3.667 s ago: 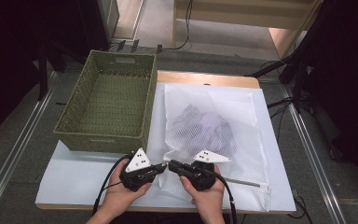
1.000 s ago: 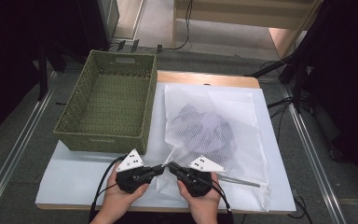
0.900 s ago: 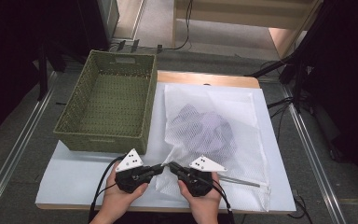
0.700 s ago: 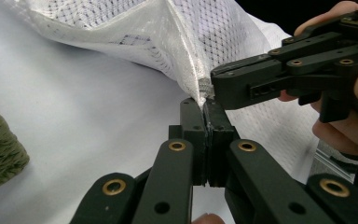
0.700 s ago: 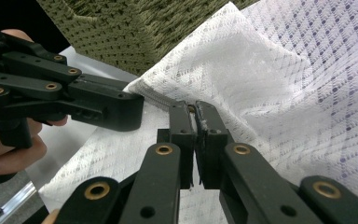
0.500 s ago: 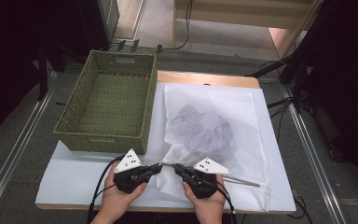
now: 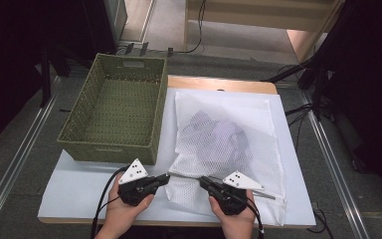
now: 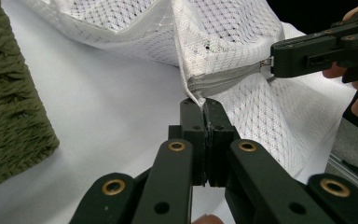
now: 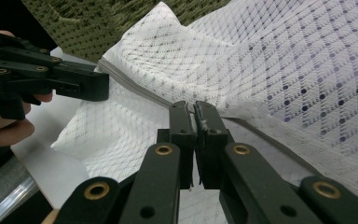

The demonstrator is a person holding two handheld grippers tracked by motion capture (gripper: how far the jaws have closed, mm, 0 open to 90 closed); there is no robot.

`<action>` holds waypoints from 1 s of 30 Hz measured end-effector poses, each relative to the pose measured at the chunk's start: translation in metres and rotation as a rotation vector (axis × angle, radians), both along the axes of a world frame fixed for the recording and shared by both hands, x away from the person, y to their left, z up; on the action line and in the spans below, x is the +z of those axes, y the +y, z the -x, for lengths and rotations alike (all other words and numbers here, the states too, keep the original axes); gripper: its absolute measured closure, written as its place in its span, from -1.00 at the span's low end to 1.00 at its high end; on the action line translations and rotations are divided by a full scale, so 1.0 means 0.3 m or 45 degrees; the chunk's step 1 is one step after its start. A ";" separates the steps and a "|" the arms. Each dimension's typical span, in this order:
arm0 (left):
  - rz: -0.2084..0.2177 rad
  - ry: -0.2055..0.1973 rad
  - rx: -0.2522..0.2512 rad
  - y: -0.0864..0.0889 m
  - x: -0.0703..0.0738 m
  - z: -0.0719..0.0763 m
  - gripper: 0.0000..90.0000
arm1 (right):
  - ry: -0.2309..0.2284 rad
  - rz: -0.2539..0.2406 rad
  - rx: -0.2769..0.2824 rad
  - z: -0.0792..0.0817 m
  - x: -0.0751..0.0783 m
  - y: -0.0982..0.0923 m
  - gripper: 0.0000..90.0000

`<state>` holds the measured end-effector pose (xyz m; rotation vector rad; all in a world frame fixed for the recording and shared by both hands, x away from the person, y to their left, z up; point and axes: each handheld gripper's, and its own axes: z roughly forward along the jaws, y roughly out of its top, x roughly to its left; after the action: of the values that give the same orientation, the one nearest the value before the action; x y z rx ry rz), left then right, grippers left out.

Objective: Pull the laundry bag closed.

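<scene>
White mesh bag [image 7: 224, 144]: left tool [image 8: 204, 108] clamps its zip end, right tool [image 9: 193, 112] clamps the zip pull. Pulling crooked could snag mesh in the zip [image 8: 228, 79].

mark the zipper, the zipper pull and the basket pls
Grey zipper of the white mesh laundry bag [image 8: 223, 79], left gripper view, closed teeth mid-run.
Small metal zipper pull [image 8: 266, 63], left gripper view, tab at the right gripper's jaw tips.
Olive-green woven rectangular basket [image 7: 110, 152], high view, near wall.
</scene>
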<state>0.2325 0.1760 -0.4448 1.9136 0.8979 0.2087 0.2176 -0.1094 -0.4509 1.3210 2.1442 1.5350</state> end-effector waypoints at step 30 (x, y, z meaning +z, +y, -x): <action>-0.046 -0.017 0.005 0.000 -0.012 0.004 0.99 | 0.002 -0.019 -0.071 0.025 0.001 -0.171 0.96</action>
<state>0.2312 0.1761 -0.4484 1.9417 0.8945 0.2412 0.2102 -0.1606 -0.4507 1.3748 2.0829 1.5318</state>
